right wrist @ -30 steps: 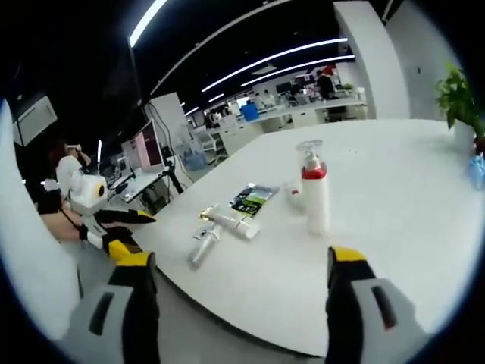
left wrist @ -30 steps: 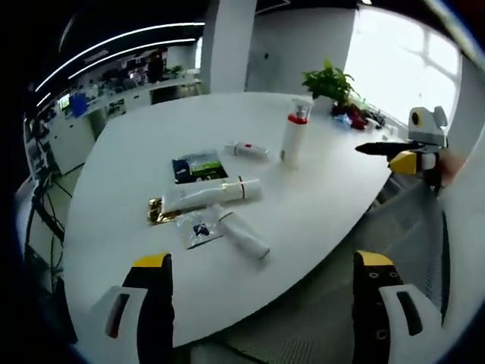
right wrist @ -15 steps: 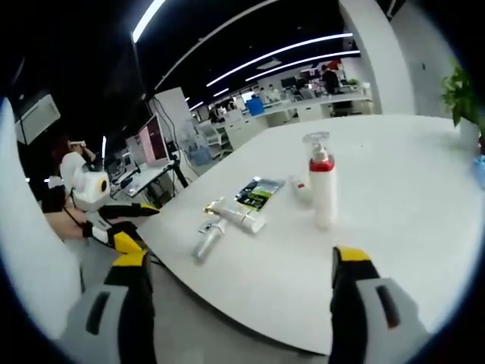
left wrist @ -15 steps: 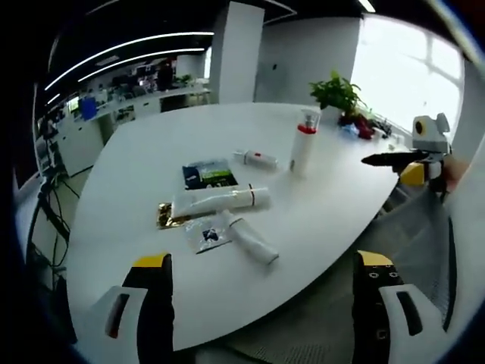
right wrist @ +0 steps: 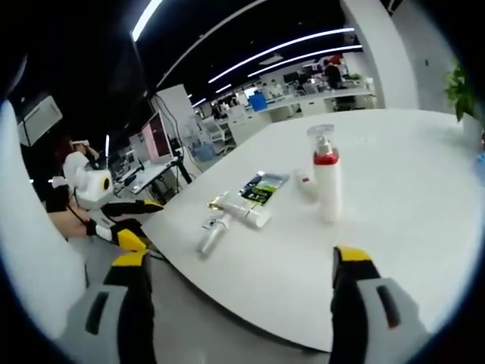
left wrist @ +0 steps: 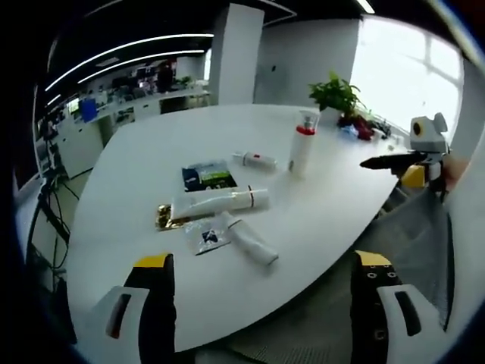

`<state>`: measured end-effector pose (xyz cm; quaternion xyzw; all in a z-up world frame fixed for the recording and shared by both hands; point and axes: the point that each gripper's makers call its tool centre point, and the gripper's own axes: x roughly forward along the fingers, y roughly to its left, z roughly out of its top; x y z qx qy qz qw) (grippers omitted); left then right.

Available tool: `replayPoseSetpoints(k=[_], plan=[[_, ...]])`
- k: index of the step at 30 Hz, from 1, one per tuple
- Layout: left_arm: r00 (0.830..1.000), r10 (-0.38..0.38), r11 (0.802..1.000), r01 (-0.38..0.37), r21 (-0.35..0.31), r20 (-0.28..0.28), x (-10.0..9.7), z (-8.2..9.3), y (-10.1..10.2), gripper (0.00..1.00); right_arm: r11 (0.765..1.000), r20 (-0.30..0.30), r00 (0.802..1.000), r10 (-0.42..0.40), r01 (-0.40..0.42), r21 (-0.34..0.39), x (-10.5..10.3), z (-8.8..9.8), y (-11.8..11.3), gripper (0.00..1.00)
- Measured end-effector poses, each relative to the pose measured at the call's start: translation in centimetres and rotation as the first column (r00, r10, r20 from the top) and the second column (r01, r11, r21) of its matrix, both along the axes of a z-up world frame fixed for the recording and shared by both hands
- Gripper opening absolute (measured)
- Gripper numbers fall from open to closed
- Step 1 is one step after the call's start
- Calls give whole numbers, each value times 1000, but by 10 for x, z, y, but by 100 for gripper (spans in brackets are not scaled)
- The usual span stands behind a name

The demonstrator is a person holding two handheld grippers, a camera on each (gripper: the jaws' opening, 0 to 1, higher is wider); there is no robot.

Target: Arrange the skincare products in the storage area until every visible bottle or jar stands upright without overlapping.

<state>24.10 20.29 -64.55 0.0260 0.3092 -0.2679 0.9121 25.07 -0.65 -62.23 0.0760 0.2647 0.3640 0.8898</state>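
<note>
Both my tongs (left wrist: 258,303) hang released, off the table (left wrist: 136,144). The lying tube (left wrist: 221,202) looks soft; I'd grip near its stiff cap.

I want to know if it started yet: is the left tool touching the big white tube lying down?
Apart. In the left gripper view, the left tool hangs open off the table's near edge, with bare white table between it and the big white tube.

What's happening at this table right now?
A person holds both grippers open, off the white table's edge, gripping nothing. The left gripper faces the skincare items: one pump bottle stands upright, while the long tube, smaller tube and small tube lie flat among sachets. Arranging has not begun.
</note>
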Motion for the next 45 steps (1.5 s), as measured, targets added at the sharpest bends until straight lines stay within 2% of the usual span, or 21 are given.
replayPoseSetpoints(k=[4,8,16,17,23,26,32,38,41,45], plan=[[1000,-5,1000,5,2,2,1,0,-1,95,1000,-9,1000,22,-22,-8,-1,-1,3,100],[1000,20,999,-20,-37,-7,4,3,2,95,1000,-31,999,24,-24,-3,0,-2,5,100],[1000,17,999,-16,-48,17,4,7,1,95,995,-61,996,70,-74,-61,3,-9,10,100],[1000,24,998,-22,-59,21,5,8,2,95,992,-59,995,78,-84,-95,6,-12,7,100],[998,40,996,-37,-80,43,7,13,3,93,987,-57,994,93,-99,-123,22,-13,10,100],[998,30,998,-27,-65,48,6,12,3,92,985,-57,992,109,-115,-131,32,-15,17,100],[998,31,996,-27,-85,48,6,14,3,91,975,-25,987,162,-163,-153,54,-12,39,98],[999,5,998,-2,-65,46,4,12,1,91,948,-1,969,246,-241,-208,72,-14,58,98],[999,20,995,-16,-102,42,5,14,4,92,920,6,953,302,-290,-262,80,-17,63,98],[999,35,993,-29,-118,42,6,15,5,91,905,6,943,332,-316,-284,93,-19,71,97]])
